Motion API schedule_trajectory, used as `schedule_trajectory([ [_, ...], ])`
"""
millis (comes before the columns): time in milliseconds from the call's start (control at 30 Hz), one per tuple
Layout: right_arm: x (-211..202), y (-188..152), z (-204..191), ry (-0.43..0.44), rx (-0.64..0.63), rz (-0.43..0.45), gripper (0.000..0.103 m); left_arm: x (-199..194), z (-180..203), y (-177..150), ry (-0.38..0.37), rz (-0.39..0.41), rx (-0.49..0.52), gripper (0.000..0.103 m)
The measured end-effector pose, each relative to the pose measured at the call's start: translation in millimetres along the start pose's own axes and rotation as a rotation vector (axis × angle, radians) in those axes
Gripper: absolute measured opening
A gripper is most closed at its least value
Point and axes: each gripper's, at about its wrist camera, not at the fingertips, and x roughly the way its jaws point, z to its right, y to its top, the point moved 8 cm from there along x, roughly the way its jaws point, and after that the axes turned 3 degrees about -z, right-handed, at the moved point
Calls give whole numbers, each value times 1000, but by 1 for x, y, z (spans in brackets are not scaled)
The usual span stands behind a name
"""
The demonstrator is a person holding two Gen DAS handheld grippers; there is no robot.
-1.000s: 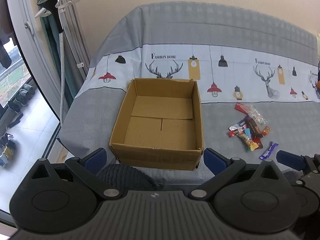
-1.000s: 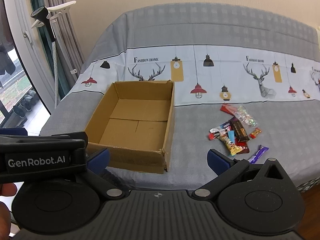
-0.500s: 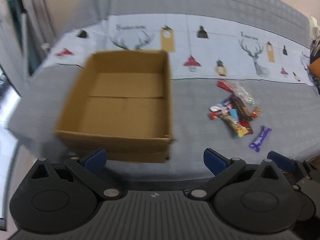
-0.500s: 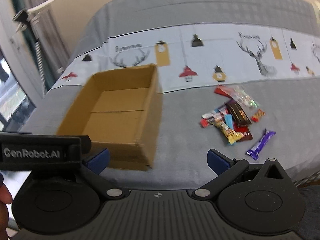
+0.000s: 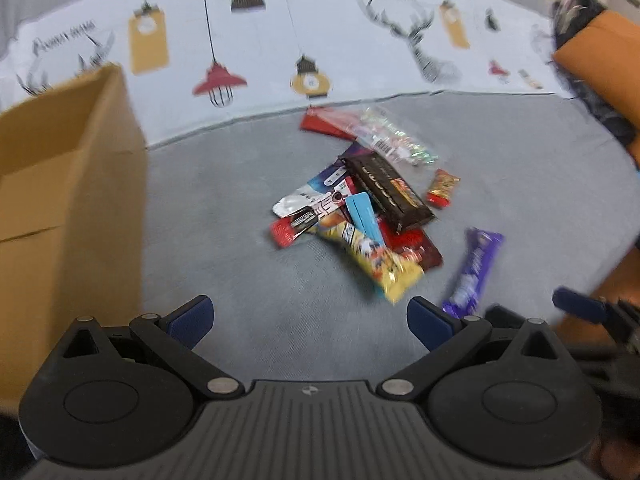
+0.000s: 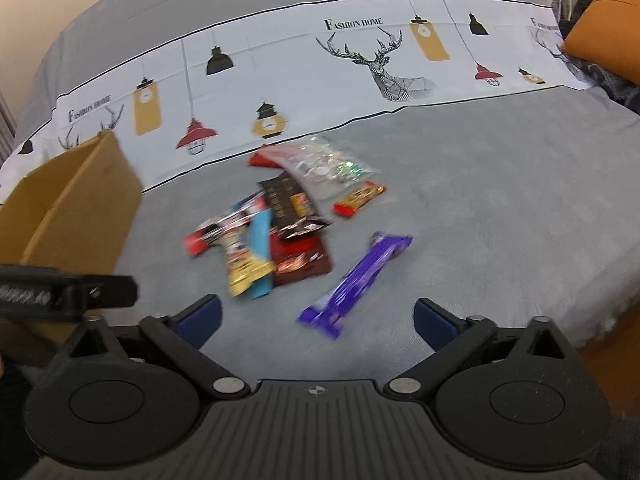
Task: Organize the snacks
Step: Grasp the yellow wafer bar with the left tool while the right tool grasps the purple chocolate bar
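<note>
Grey bedding with a white printed band of deer heads and hanging lamps covers the bed (image 6: 500, 184), and everything for the job lies on it. An open cardboard box (image 5: 68, 184) sits toward the bed's left edge, its inside mostly out of view from here. To its right, on the grey part just below the printed band, lies a loose pile of snacks (image 5: 360, 208): a dark chocolate bar, a yellow packet, a light blue stick, red wrappers and a clear crinkly bag at the far end. A purple bar (image 6: 356, 280) lies apart from the pile on its right, nearer the bed's front edge. In the right wrist view that bar sits straight ahead, between the two blue fingertips and just beyond them, its long axis running diagonally from near-left to far-right, so the right gripper (image 6: 316, 316) looks the better placed of the two to take it. The bar's slant means the jaws would likely need a slight turn to close across its narrow width, not along its length. The left gripper (image 5: 310, 316) faces the pile instead, with the yellow packet closest ahead and the purple bar off by its right fingertip. Both grippers have their jaws spread wide, holding nothing and touching nothing. No snack can be seen in the box, so the sorting appears to be at its very start.
</note>
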Motion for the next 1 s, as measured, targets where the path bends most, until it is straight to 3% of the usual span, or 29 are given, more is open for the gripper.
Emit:
schedule_trajectory([
  [133,33,14,16,47,29,-19,93,50,9,25,-115,-35,-78,103],
  [200,52,19,19,48,19,-45,84,69,13,31,-160,-53,-93,98],
  [267,68,20,22,44,14,-80,72,88,15,32,-178,-78,-89,65],
  [300,75,19,23,37,7,-100,65,96,15,30,-180,-108,-92,39],
  [333,80,18,23,33,6,-120,60,98,13,30,-192,-94,-101,32],
  [400,85,16,26,25,26,-142,40,94,10,30,-213,-62,-84,14],
  [433,84,17,28,18,23,-134,36,91,8,28,-219,-62,-66,14],
  [500,81,17,26,27,16,-119,17,83,1,20,-228,-56,-59,14],
  [667,72,7,24,-12,-27,-88,17,63,-15,-6,-260,-56,-32,14],
  [733,73,2,20,-22,-59,-89,18,70,-17,-16,-218,-81,-8,20],
  [833,81,-1,14,-41,-112,-87,27,72,-18,-16,-221,-52,-11,20],
  [900,86,2,8,-47,-150,-92,38,73,-15,-13,-219,-37,16,18],
  [967,88,5,8,-47,-146,-101,36,75,-13,-9,-219,-27,21,15],
  [1000,88,8,11,-47,-118,-105,20,75,-14,-9,-229,-23,8,14],
])
